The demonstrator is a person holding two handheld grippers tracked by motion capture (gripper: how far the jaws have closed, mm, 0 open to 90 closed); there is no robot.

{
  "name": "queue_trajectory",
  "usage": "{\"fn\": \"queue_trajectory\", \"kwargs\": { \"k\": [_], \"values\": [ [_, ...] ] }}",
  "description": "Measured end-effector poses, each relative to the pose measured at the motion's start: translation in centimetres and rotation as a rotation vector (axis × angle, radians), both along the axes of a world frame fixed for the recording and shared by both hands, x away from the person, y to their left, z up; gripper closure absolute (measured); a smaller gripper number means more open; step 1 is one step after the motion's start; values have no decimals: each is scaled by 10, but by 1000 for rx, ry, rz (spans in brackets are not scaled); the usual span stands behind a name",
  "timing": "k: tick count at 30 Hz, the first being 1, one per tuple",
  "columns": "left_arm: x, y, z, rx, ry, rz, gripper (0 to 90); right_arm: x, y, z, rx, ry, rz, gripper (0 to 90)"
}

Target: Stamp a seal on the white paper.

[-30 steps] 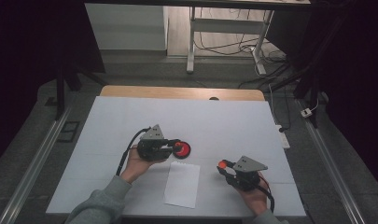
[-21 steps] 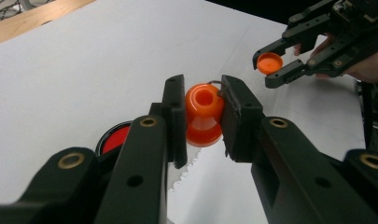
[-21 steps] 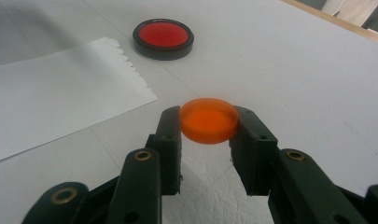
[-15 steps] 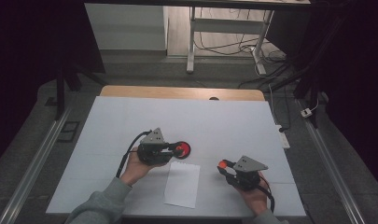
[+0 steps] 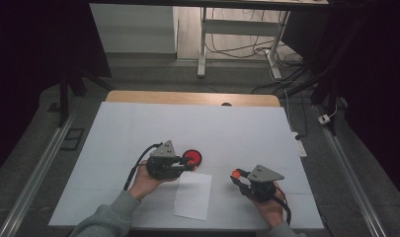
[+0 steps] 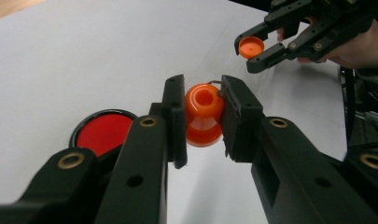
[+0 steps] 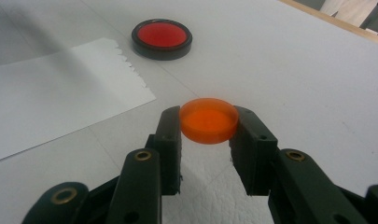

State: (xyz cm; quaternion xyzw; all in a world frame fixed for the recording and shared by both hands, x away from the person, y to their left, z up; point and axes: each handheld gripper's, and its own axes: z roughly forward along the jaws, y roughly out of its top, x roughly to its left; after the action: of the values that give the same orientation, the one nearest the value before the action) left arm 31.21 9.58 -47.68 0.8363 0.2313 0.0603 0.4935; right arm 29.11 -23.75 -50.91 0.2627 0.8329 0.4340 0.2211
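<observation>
Orange plastic is sitting in both of your grips. In the right gripper view, low centre, your right gripper (image 7: pixel 207 126) is pinching a flat round orange cap (image 7: pixel 208 119) by its rim, the cap smooth and slightly translucent, hovering just above the table. In the left gripper view, at mid-frame, your left gripper (image 6: pixel 203 116) is clamping a small orange bottle (image 6: pixel 203 114), waisted in shape, its open neck facing the camera; the black pads are pressing on both of its sides.

Just beyond, a sheet of white paper (image 5: pixel 193 194) with one ragged torn edge is lying flat at the lower centre of the high view, between your two hands. Past it, a shallow round dish (image 5: pixel 192 158), black-rimmed with a glossy red inside, is resting on the table close by the left gripper's tip.

All of this is lying on a matte white table (image 5: pixel 237 128) whose far edge is showing a strip of pale wood. You are working near the bottom edge; the upper half of the white surface is lying bare. Around it the room is dark, with grey floor, metal rails along both sides, and desk legs with cables at the top of the frame.
</observation>
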Motion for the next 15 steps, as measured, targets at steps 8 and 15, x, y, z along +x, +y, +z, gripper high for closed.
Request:
{"fn": "queue_trajectory", "kwargs": {
  "k": [8,15],
  "values": [
    [-4,0,-4,5,16,-3,724,1,0,-1,0,-1,0,638],
    [-8,2,-7,11,26,-3,723,0,0,-1,-2,0,-1,638]
  ]
}}
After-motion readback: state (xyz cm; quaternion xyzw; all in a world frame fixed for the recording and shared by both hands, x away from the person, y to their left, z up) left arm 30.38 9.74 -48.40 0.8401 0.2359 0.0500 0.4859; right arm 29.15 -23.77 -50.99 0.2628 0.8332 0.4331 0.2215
